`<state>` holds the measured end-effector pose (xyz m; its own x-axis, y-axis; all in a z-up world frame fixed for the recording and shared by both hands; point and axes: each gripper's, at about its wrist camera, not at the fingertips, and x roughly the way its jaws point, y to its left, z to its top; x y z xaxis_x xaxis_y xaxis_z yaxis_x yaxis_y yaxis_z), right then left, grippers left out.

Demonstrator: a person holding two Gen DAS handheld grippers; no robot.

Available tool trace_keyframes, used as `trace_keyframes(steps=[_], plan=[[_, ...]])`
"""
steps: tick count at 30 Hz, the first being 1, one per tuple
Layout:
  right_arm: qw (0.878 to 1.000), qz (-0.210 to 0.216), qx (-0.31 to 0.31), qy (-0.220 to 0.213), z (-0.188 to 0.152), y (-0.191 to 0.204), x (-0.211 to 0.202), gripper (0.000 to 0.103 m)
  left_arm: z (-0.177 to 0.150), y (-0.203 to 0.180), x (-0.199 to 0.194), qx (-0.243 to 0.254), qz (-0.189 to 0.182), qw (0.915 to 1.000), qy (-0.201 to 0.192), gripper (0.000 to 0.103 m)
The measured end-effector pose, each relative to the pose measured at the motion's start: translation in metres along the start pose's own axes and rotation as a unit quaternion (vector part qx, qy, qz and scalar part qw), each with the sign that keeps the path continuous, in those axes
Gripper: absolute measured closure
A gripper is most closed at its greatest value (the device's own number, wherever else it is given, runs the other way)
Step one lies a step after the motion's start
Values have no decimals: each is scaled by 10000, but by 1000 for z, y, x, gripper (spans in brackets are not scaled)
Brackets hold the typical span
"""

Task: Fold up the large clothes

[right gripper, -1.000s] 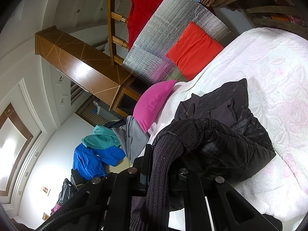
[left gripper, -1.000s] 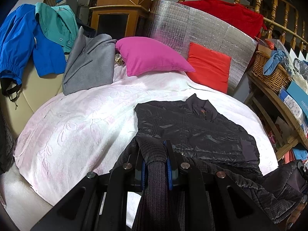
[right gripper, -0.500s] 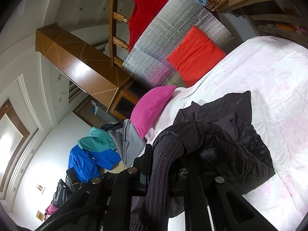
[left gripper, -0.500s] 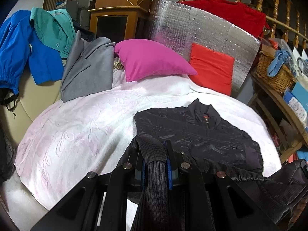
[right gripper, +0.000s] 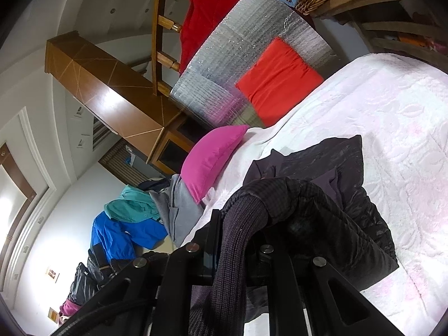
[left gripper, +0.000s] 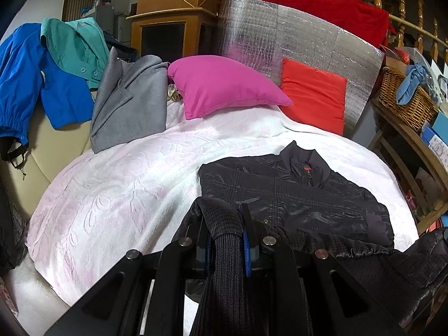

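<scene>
My left claw (left gripper: 224, 224) is clamped tight on a ribbed knit cuff of the black jacket (left gripper: 294, 193), and my right claw (right gripper: 240, 224) is pinched shut on the other ribbed cuff – so I've got one sleeve end in each. The jacket's body lies flat on the white bedspread (left gripper: 112, 196) straight ahead of the left claw, collar pointing away from me, zipper done up with a small red pull showing. From the right claw's side the sleeve arches up off the bed and drapes over the claw, with the rest of the jacket bunched just beyond it. Further ahead of both claws there's a pink pillow (left gripper: 221, 86) and a red cushion (left gripper: 313, 95) leaning on a silver foil panel (left gripper: 280, 39). Off to the left of my left claw – a grey garment (left gripper: 131, 106), a teal shirt (left gripper: 75, 44) and a blue jacket (left gripper: 28, 78) piled at the bed's edge. A wicker basket (left gripper: 406, 98) sits off to the right.
</scene>
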<state>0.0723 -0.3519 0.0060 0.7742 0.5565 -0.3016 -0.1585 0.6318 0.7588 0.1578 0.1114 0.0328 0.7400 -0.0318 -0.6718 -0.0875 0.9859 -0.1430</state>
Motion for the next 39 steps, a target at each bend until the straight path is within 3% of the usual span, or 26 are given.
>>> trace_keyframes(steps=[21,32,39], plan=[[10000,-40,17,-3,-1,0,1,91,2,-1,3,34,19,10000,27,85],[9999,11,-106,31,0,6,-13,91,0,3,-21,231,-271,9992,-184,85],[9996,239,-119,-99,37,11,5,91,38,-5,-10,248,-489,9980,-305,85]])
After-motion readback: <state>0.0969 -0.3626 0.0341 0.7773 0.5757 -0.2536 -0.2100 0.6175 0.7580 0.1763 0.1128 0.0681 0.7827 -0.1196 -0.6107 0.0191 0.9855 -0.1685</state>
